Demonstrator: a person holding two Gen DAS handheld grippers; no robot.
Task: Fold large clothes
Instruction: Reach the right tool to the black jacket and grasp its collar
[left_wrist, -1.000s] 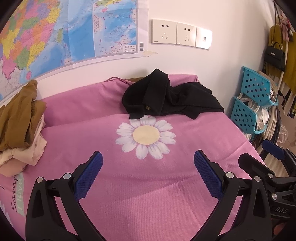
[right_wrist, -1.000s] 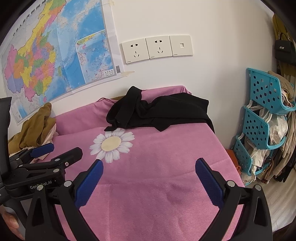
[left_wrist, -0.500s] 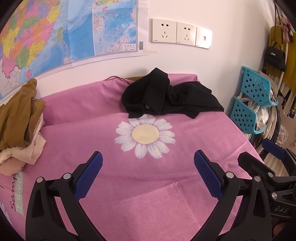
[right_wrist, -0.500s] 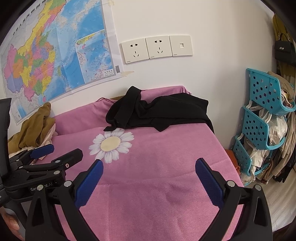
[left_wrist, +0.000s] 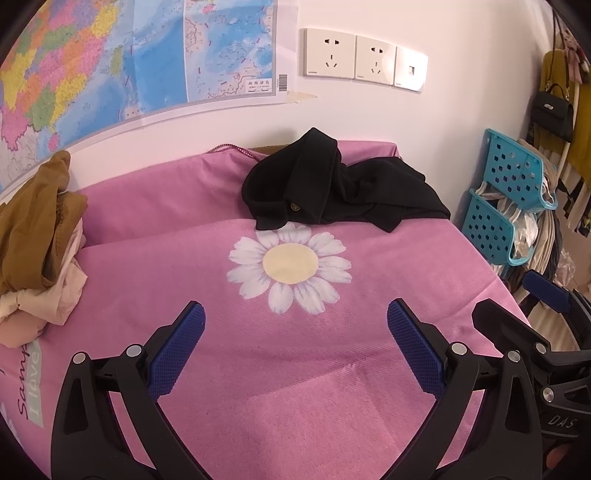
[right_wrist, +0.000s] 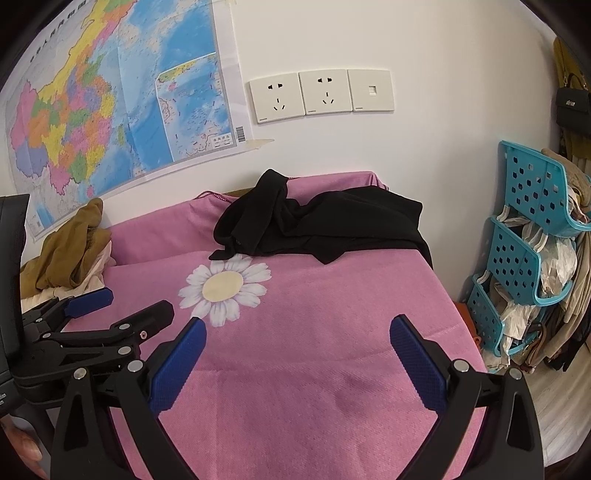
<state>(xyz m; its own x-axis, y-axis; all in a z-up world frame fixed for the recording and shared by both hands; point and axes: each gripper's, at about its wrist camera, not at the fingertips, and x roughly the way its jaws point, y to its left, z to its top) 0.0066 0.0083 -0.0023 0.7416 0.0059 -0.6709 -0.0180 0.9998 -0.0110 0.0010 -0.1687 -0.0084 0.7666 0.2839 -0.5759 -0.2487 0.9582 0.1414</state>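
black garment (left_wrist: 340, 192) lies crumpled at the pink cloth's (left_wrist: 295, 387) far edge; both grippers' jaws gape empty.

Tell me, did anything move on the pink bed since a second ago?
Almost nothing. Nothing was grabbed or let go. The left gripper and the right gripper both stay open and empty above the pink blanket. The black garment lies crumpled at the far edge by the wall, untouched, and the brown clothes pile sits where it was.
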